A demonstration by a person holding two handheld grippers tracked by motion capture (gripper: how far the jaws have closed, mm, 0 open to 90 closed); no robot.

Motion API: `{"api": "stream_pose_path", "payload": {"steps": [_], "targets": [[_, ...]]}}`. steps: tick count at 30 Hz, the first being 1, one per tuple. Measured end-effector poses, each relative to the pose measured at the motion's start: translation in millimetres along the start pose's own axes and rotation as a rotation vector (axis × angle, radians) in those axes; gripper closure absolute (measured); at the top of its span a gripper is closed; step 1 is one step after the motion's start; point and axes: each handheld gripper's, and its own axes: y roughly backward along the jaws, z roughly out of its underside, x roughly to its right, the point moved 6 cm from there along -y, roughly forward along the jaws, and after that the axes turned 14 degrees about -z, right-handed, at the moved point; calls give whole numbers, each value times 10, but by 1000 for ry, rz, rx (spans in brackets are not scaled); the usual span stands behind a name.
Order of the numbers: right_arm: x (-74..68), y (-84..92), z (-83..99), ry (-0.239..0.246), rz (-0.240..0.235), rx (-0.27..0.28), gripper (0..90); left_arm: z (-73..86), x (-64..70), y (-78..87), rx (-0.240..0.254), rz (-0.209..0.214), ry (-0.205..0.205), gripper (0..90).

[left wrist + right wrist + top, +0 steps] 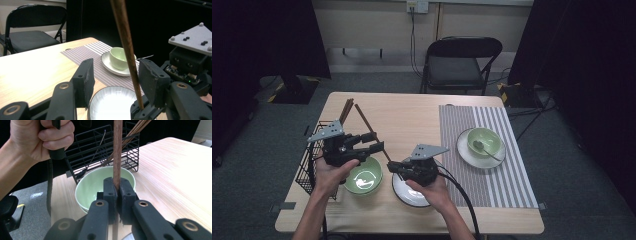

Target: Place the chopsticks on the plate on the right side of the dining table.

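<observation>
Chopstick (117,152), long, thin and brown, stands pinched between the two black jaws of the right gripper (117,188). Those jaws are pressed tight on it. In the high view the stick (371,131) slants up and away from the right gripper (396,166) over the wooden table (412,120). The left gripper (115,75) has its jaws apart. The stick (126,47) passes between them, close to one jaw, and the jaws do not squeeze it. Under the stick sits a white plate (110,105). Beside the plate is a light green bowl (363,177). A black wire basket (100,152) with more brown sticks stands at the table's edge, behind the bowl (92,185). Farther off, a striped mat (492,150) holds another green bowl (484,141) with a spoon in it, on a second plate.
</observation>
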Motion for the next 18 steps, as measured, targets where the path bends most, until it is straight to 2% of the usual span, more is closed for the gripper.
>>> {"api": "stream_pose_path", "payload": {"steps": [2,4,8,13,15,18], "targets": [[-8,14,16,-4,3,-1,860,9,-18,-6,-11,-22,-21,433],[-11,31,25,-9,0,9,860,9,-22,2,-8,-12,-10,432],[-23,46,35,-7,4,7,860,23,-35,-5,-17,-20,-17,408],[-39,60,45,-2,6,4,861,12,-47,20,2,-7,27,392],[-40,53,55,-4,5,-3,861,-4,-76,44,6,-25,20,387],[-43,35,76,-2,6,-17,860,-20,-105,80,16,-27,29,366]]}}
